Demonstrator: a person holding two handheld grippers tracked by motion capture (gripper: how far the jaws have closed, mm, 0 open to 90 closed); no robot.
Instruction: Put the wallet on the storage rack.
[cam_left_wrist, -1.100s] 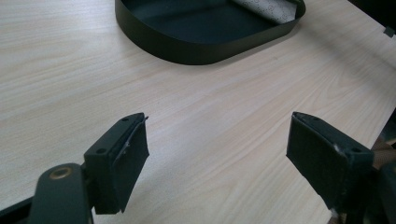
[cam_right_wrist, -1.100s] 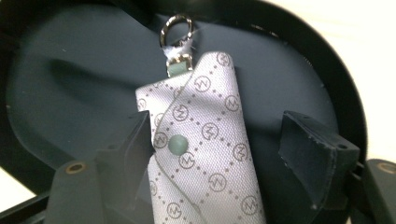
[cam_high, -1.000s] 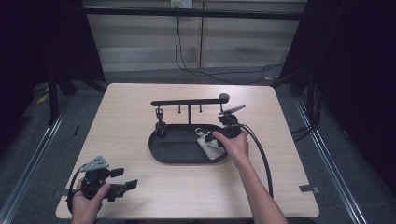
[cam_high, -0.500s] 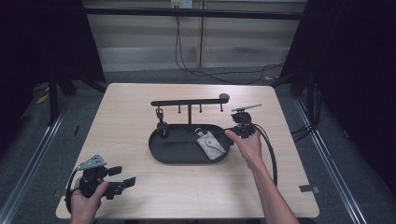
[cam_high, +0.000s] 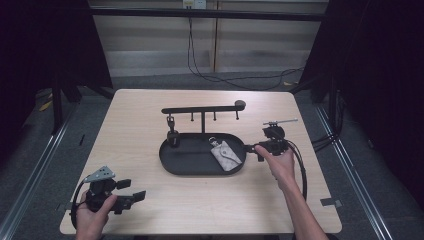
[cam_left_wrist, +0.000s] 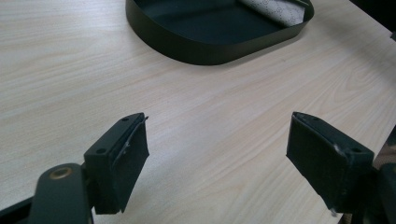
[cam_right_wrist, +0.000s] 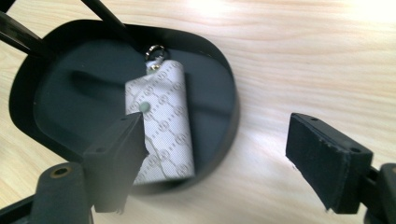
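A grey patterned key pouch (cam_high: 225, 155) (cam_right_wrist: 163, 126) with a metal ring (cam_right_wrist: 155, 50) lies flat in the right end of a black oval tray (cam_high: 200, 171) (cam_right_wrist: 229, 116). My right gripper (cam_high: 256, 148) (cam_right_wrist: 215, 163) hovers just past the tray's right rim, pointing at the pouch. It is open; its jaws have just been closing a little, with nothing between them. My left gripper (cam_high: 134, 197) (cam_left_wrist: 217, 158) stands open over bare table at the front left, facing the tray (cam_left_wrist: 205, 53).
A black hook rack (cam_high: 202, 109) rises from the tray's back edge, and a small dark item (cam_high: 172, 136) hangs from its left hook. A cable (cam_high: 300, 165) trails from the right gripper. Bare wood lies around the tray.
My right gripper has let go of the pouch and drawn back to the right, out of the tray and slightly up. The pouch stays in the tray. The left gripper has not moved.
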